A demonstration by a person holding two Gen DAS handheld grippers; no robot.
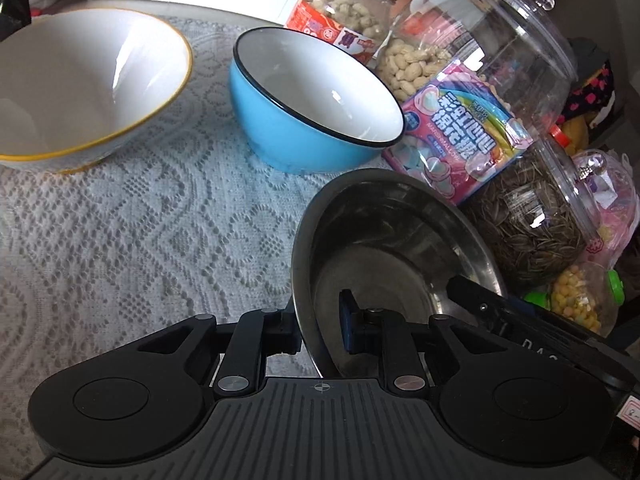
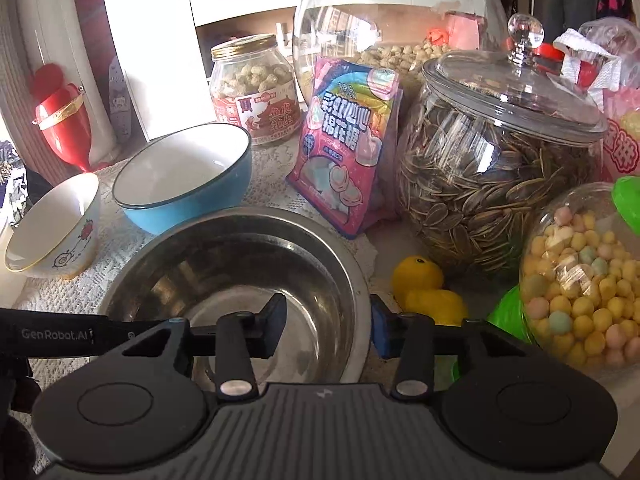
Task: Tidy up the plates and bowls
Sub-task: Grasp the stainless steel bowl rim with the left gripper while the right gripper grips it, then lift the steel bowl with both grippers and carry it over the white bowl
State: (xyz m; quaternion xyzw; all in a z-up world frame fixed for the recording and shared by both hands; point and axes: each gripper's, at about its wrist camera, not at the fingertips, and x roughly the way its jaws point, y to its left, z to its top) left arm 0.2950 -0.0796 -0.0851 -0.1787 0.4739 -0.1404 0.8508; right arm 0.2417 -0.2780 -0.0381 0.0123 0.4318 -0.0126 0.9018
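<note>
A steel bowl [image 1: 384,248] sits on the lace tablecloth, also in the right wrist view [image 2: 240,264]. My left gripper [image 1: 320,330] straddles its left rim, one finger outside and one inside, closed on the rim. My right gripper [image 2: 330,326] straddles its right rim the same way, with a small gap still showing. A blue bowl [image 1: 308,120] with a white inside stands behind it, also in the right wrist view [image 2: 188,184]. A white bowl with a gold rim [image 1: 80,88] stands at the far left, also in the right wrist view [image 2: 56,228].
Snack jars crowd the right side: a peanut jar [image 1: 480,52], a sunflower seed jar [image 2: 500,168], a candy jar [image 2: 584,276] and a nut jar [image 2: 256,88]. A pink marshmallow bag [image 2: 344,148] leans there. A yellow rubber duck [image 2: 424,288] lies beside the steel bowl.
</note>
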